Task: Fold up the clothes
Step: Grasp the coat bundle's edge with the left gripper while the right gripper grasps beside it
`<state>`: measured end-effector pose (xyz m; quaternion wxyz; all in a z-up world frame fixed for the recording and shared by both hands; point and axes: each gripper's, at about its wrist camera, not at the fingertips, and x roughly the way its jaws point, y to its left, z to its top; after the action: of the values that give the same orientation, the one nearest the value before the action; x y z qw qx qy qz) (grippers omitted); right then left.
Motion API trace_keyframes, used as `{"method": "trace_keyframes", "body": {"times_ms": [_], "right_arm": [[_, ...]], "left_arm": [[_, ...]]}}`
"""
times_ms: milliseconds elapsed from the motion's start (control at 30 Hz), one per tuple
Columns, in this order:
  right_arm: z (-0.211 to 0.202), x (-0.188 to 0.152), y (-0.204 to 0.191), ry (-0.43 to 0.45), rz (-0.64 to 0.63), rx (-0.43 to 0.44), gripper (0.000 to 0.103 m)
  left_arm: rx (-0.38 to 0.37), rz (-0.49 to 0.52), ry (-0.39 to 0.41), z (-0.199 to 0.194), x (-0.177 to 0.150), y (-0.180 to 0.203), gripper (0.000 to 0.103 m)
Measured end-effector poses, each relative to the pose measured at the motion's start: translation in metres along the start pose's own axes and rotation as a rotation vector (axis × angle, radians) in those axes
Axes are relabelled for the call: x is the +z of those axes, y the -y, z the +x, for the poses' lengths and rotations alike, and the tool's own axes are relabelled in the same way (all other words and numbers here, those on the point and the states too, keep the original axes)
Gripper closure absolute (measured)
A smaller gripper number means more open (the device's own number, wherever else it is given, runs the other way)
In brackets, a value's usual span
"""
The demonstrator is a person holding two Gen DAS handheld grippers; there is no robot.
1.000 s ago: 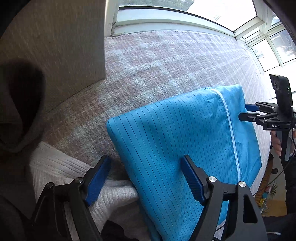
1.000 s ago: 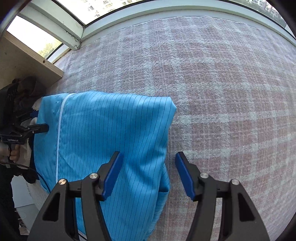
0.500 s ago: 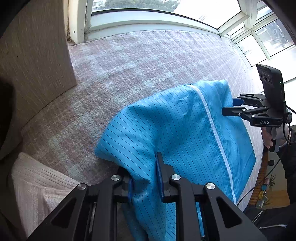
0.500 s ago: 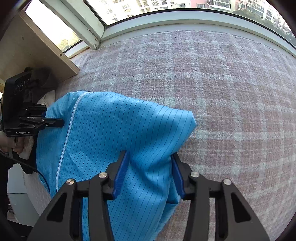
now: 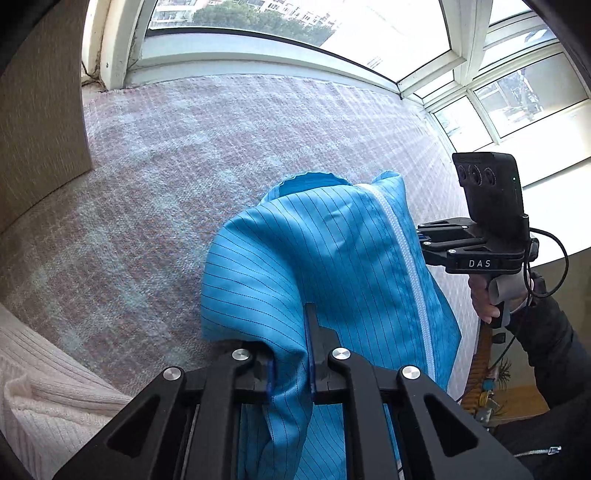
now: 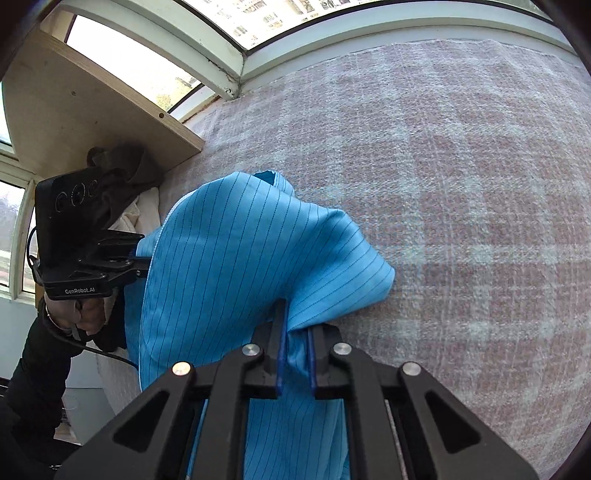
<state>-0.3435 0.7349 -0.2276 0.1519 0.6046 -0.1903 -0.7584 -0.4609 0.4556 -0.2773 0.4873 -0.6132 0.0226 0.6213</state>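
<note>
In the left wrist view the garment point(image 5: 332, 266) fills the lower centre, draped over the blanket point(image 5: 184, 155) that spreads behind it to the window point(image 5: 295, 26) at the top. A knitted cloth point(image 5: 48, 387) lies lower left, a board point(image 5: 40, 110) stands upper left, the right gripper point(image 5: 424, 240) touches the garment's right edge.

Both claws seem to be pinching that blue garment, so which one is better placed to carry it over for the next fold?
Neither clearly. The left gripper and right gripper have just closed on the blue garment's near corners, so they probably lift together across the plaid blanket.
</note>
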Motion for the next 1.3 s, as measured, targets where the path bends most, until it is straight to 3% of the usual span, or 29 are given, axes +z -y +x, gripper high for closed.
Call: {"method": "trace_keyframes", "body": {"times_ms": [233, 300, 333, 367, 433, 600, 667, 733, 800, 833, 867, 900, 933, 1133, 1300], "right_arm": [[-0.012, 0.0, 0.008, -0.026, -0.013, -0.121, 0.093], [-0.022, 0.001, 0.007, -0.001, -0.044, -0.203, 0.084], [-0.025, 0.003, 0.007, 0.008, -0.054, -0.218, 0.075], [-0.026, 0.005, 0.009, 0.005, -0.059, -0.219, 0.062], [-0.026, 0.007, 0.016, -0.006, -0.052, -0.189, 0.054], [-0.023, 0.008, 0.035, -0.014, 0.002, -0.071, 0.043], [-0.02, 0.01, 0.031, -0.016, -0.001, -0.078, 0.04], [-0.014, 0.009, 0.018, -0.009, -0.052, -0.141, 0.039], [-0.009, 0.005, 0.006, 0.0, -0.117, -0.208, 0.04], [-0.007, 0.003, 0.002, 0.007, -0.147, -0.238, 0.047], [-0.006, 0.001, 0.0, 0.007, -0.165, -0.239, 0.082], [-0.005, 0.0, 0.002, 0.0, -0.144, -0.198, 0.096], [-0.005, -0.001, 0.004, -0.006, -0.125, -0.16, 0.096], [-0.026, -0.013, -0.005, 0.051, -0.141, -0.126, 0.097], [-0.05, -0.027, -0.012, 0.106, -0.134, -0.1, 0.097]], "left_arm": [[0.078, -0.054, -0.009, 0.001, 0.019, -0.032, 0.092], [0.092, -0.045, -0.017, 0.0, 0.019, -0.032, 0.092], [0.099, -0.04, -0.023, 0.001, 0.02, -0.032, 0.09], [0.102, -0.038, -0.035, 0.002, 0.022, -0.033, 0.088], [0.095, -0.044, -0.053, 0.004, 0.025, -0.035, 0.081], [0.017, -0.092, -0.048, -0.002, 0.021, -0.042, 0.074], [0.048, -0.066, -0.048, -0.001, 0.021, -0.036, 0.078], [0.106, -0.014, -0.049, 0.001, 0.017, -0.026, 0.087], [0.124, 0.007, -0.042, 0.001, 0.013, -0.022, 0.091], [0.127, 0.012, -0.035, 0.001, 0.011, -0.022, 0.092], [0.126, 0.015, -0.029, 0.001, 0.01, -0.021, 0.092], [0.12, 0.012, -0.022, 0.002, 0.011, -0.02, 0.093], [0.112, 0.006, -0.014, 0.002, 0.012, -0.019, 0.094], [0.031, -0.005, 0.051, -0.024, -0.007, -0.013, 0.095], [0.06, 0.033, 0.08, -0.034, -0.009, 0.011, 0.096]]}}
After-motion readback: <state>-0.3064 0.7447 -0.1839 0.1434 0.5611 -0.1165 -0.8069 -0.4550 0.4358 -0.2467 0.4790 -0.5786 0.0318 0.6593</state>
